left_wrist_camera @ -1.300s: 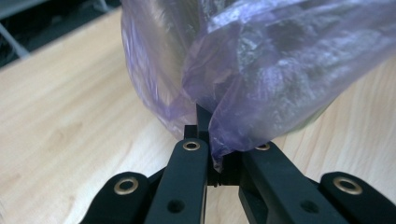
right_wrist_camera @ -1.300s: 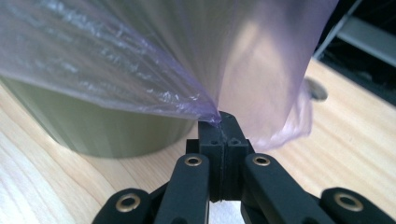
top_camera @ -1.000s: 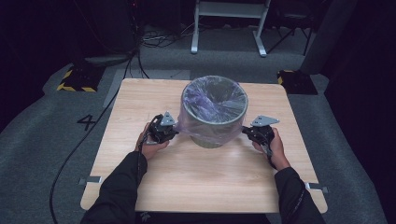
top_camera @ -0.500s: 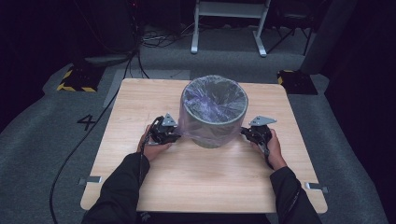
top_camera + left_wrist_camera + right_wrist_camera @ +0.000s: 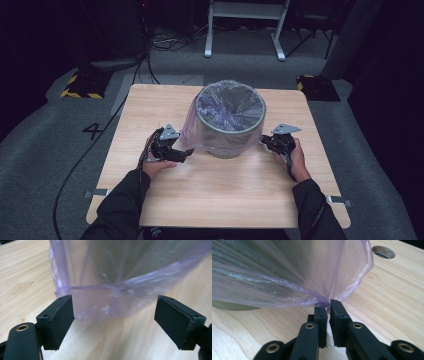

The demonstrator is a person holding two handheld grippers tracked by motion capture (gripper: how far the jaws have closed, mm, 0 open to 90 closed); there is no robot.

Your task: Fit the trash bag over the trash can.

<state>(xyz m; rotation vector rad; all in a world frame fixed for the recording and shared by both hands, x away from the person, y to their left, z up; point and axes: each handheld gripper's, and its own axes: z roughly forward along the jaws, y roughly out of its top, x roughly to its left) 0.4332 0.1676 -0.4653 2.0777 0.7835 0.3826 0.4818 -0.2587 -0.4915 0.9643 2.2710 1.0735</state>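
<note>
A grey round bin (image 5: 231, 131) stands mid-table, lined with a thin purple plastic bag (image 5: 190, 131) whose edge hangs down over its outside. My left gripper (image 5: 186, 152) lies at the bin's left foot. Its jaws have just been opening and now stand wide apart (image 5: 115, 320); the bag's loose hem (image 5: 107, 302) hangs just beyond them, untouched. My right gripper (image 5: 265, 141) sits at the bin's right side. Its jaws have just been opening a little, leaving a narrow slit, and the bag's film (image 5: 287, 277) is still drawn to a point between the tips (image 5: 328, 306).
The wooden table (image 5: 210, 195) has bare room in front of the bin. A round cable hole (image 5: 383, 251) lies in the tabletop beyond the bag. Dark floor with cables, a metal frame and yellow-black striped blocks (image 5: 80, 85) surrounds the table.
My left gripper let go of the bag's edge, spread its jaws and drew back a little from the bin. The right hand stayed in place, still pulling the film.
</note>
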